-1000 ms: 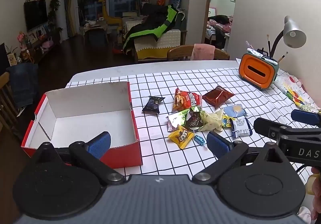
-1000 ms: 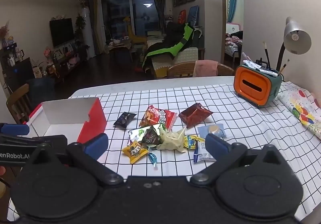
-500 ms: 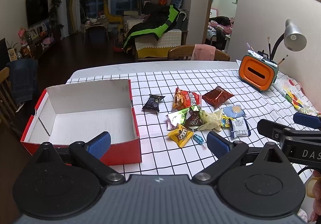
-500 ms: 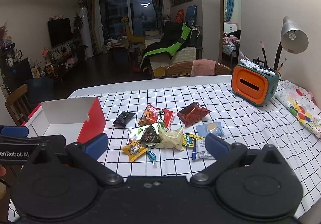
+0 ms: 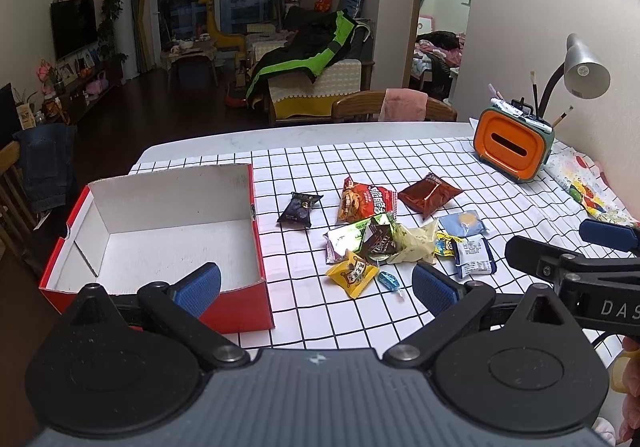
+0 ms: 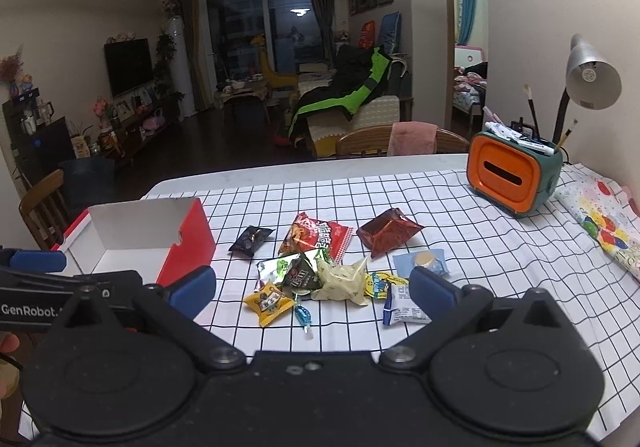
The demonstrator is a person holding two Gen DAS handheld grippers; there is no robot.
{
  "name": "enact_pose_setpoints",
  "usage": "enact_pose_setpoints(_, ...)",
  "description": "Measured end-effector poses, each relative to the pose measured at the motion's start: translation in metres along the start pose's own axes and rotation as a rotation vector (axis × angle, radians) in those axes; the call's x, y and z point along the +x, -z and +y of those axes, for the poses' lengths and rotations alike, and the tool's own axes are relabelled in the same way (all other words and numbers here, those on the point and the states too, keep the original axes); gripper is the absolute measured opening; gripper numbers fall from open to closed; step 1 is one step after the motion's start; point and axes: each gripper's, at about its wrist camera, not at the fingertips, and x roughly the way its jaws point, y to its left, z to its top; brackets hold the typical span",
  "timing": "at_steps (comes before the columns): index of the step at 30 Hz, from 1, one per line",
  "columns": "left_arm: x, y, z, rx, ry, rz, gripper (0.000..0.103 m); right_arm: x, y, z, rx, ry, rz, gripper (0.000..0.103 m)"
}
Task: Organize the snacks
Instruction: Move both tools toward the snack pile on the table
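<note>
A red box with a white empty inside (image 5: 160, 247) (image 6: 188, 243) stands at the table's left. Several snack packets lie in a loose pile to its right: a dark packet (image 5: 299, 208), a red chips bag (image 5: 366, 199) (image 6: 318, 237), a maroon bag (image 5: 430, 194) (image 6: 388, 233), a yellow packet (image 5: 352, 274) (image 6: 270, 301), a pale green bag (image 6: 340, 283) and a blue-white packet (image 5: 474, 257). My left gripper (image 5: 316, 285) is open and empty, above the near table edge by the box. My right gripper (image 6: 312, 289) is open and empty, near the pile.
An orange and green tissue box with pens (image 5: 512, 145) (image 6: 512, 179) and a desk lamp (image 6: 588, 83) stand at the back right. A colourful wrapped roll (image 6: 600, 223) lies along the right edge. Chairs (image 6: 400, 139) stand behind and left of the checked tablecloth (image 5: 360, 163).
Both grippers have risen and pulled back slightly, so the box and snacks sit a little lower and further away. Both stay open and empty. Nothing on the table moved.
</note>
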Motion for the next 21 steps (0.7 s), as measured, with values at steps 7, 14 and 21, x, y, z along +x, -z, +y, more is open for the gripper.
enact_pose_setpoints(7, 0.004, -0.002, -0.004, -0.003, -0.013, 0.001, 0.103, 0.006, -0.003, -0.008, 0.009, -0.017, 0.001, 0.103)
enact_pose_setpoints(14, 0.021, -0.004, -0.013, -0.001, -0.019, 0.024, 0.103, 0.017, -0.003, -0.016, -0.016, -0.041, 0.006, 0.103)
enact_pose_setpoints(21, 0.051, -0.009, -0.024, 0.002, -0.025, 0.085, 0.103, 0.044, -0.004, -0.047, 0.018, -0.054, 0.051, 0.103)
